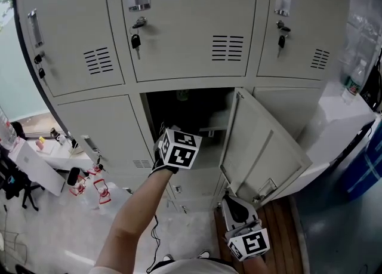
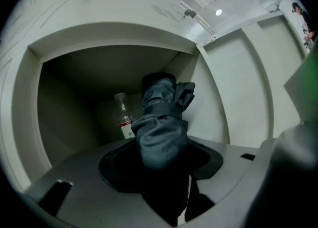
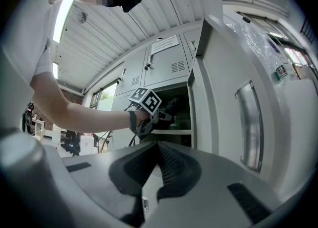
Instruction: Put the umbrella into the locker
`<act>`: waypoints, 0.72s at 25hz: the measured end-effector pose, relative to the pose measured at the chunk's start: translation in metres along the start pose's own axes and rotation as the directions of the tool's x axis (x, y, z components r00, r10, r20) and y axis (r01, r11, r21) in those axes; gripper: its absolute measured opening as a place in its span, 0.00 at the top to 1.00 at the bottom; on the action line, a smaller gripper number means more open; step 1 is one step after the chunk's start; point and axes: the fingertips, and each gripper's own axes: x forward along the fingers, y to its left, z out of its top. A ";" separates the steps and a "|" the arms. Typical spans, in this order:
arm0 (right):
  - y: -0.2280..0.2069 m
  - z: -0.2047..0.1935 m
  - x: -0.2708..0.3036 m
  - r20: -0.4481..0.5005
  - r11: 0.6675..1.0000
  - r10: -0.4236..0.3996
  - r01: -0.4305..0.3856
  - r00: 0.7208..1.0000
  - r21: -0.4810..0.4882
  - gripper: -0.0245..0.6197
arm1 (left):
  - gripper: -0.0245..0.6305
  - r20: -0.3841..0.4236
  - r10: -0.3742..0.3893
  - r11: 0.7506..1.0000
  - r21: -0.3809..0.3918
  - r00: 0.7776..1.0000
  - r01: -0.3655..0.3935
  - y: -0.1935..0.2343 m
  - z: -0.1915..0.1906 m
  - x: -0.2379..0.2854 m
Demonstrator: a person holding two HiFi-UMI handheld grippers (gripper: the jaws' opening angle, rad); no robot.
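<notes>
Two grippers show in the head view. The left gripper [image 1: 176, 145] reaches at arm's length into the dark mouth of the open locker [image 1: 142, 125], in the middle row under three closed doors with keys. The right gripper [image 1: 236, 206] hangs lower, close to the bottom corner of the swung-out door [image 1: 262, 147]; whether it touches the door cannot be told here.

In the left gripper view, the jaws are clamped on a folded dark umbrella [image 2: 161, 122], which sticks out ahead of them into the compartment, its far end past the door frame. A clear bottle [image 2: 123, 117] with a label stands upright at the back, just left of the umbrella.

In the right gripper view, the ribbed pads meet at their tips with nothing between them. Beyond them the other gripper holds the umbrella just inside the opening, above a shelf [image 3: 169, 131], and the door stands close on the right.
</notes>
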 end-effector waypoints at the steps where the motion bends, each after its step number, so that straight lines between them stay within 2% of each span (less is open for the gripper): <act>1: 0.000 0.000 0.000 -0.001 1.000 0.003 -0.003 1.000 0.001 0.94 | 0.59 -0.009 0.008 1.000 0.003 1.000 -0.008 0.002 0.000 0.004; 6: -0.002 -0.005 0.002 -0.010 1.000 0.014 -0.014 1.000 0.008 0.94 | 0.59 -0.063 0.004 1.000 0.031 0.998 -0.002 0.004 -0.001 0.022; 13: -0.004 -0.007 0.006 -0.011 1.000 0.024 -0.024 1.000 0.014 0.94 | 0.59 -0.129 0.000 0.991 0.134 0.992 0.017 -0.002 -0.004 0.044; 18: -0.007 -0.008 0.005 -0.014 1.000 0.023 -0.023 1.000 0.017 0.94 | 0.59 -0.206 0.011 0.984 0.176 0.979 0.026 0.004 -0.013 0.061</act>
